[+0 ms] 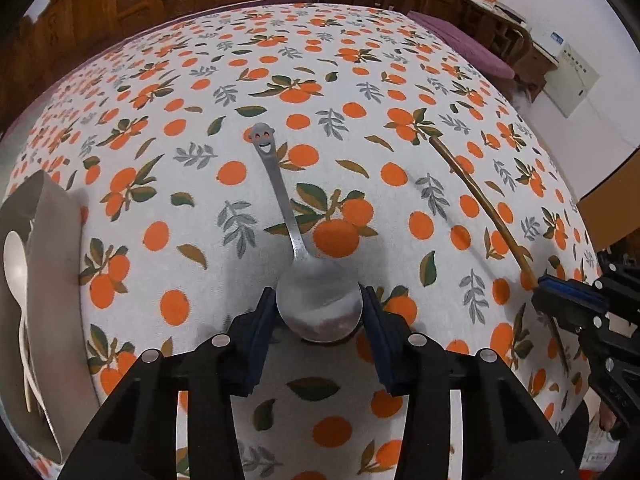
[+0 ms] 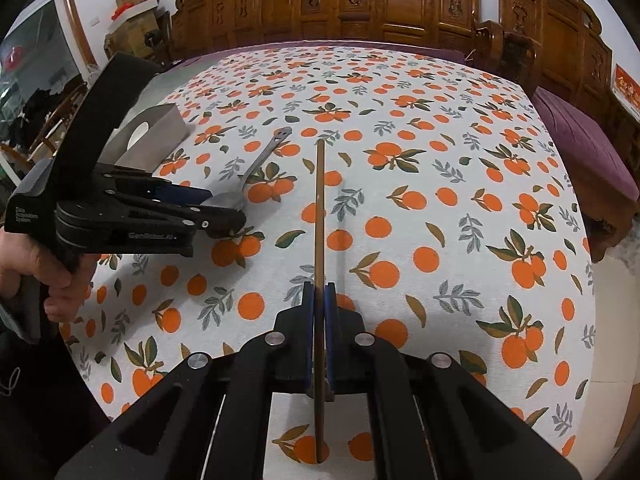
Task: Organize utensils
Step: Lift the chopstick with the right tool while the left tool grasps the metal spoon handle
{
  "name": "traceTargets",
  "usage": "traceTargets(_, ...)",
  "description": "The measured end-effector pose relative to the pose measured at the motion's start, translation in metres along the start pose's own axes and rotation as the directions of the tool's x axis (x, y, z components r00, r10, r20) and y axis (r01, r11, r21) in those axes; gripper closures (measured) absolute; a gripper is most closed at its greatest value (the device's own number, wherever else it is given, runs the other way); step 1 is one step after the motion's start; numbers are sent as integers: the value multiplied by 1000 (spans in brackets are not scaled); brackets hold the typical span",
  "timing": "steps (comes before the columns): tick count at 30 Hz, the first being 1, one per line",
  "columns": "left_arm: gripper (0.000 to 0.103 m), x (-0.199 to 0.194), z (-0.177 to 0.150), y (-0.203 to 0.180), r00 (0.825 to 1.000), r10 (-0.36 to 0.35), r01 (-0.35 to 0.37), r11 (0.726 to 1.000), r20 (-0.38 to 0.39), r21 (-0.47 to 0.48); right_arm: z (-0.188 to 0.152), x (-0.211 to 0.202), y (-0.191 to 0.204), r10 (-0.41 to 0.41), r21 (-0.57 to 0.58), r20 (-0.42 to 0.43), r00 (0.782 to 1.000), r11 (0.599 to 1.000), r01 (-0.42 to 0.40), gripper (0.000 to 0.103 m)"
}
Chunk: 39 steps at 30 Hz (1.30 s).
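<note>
A steel spoon [image 1: 318, 304] with a smiley face on its handle end lies on the orange-print tablecloth; it also shows in the right wrist view [image 2: 256, 168]. My left gripper [image 1: 319, 304] is closed on the spoon's bowl, one pad at each side. My right gripper [image 2: 319, 300] is shut on a brown chopstick [image 2: 319, 216] that points away along the cloth. In the left wrist view the chopstick [image 1: 476, 188] runs diagonally into the right gripper [image 1: 560, 300].
A grey metal utensil tray [image 1: 52, 264] at the left table edge holds a white spoon [image 1: 16, 264]; the tray also shows in the right wrist view [image 2: 160, 128]. Carved wooden furniture and a purple cushion [image 2: 580, 148] surround the table.
</note>
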<state>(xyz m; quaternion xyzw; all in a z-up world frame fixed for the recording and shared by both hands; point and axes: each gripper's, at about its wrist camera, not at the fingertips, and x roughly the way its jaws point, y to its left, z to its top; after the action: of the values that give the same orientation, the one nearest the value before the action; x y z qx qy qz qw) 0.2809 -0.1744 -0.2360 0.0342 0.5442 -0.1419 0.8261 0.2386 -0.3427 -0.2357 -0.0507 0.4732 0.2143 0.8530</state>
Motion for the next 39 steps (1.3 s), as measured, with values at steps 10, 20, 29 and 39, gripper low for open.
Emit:
traceTargets(10, 62, -50, -19, 19, 996, -40, 39, 999, 78, 19, 5, 6, 21, 8, -24, -5, 1000, 1000, -8, 97)
traceTargets(20, 62, -65, -31, 42, 996, -37, 38, 999, 82, -4, 10, 11, 39, 13, -47, -13, 1000, 999, -14, 97)
traceTargets(29, 62, -24, -46, 54, 1000, -12, 11, 999, -18, -54, 9, 10, 39, -1, -51, -22, 1000, 999, 0, 97)
traceTargets(39, 48, -30, -45, 61, 998, -66, 63, 989, -13, -133, 8, 12, 42, 5, -58, -24, 1000, 998, -6, 97)
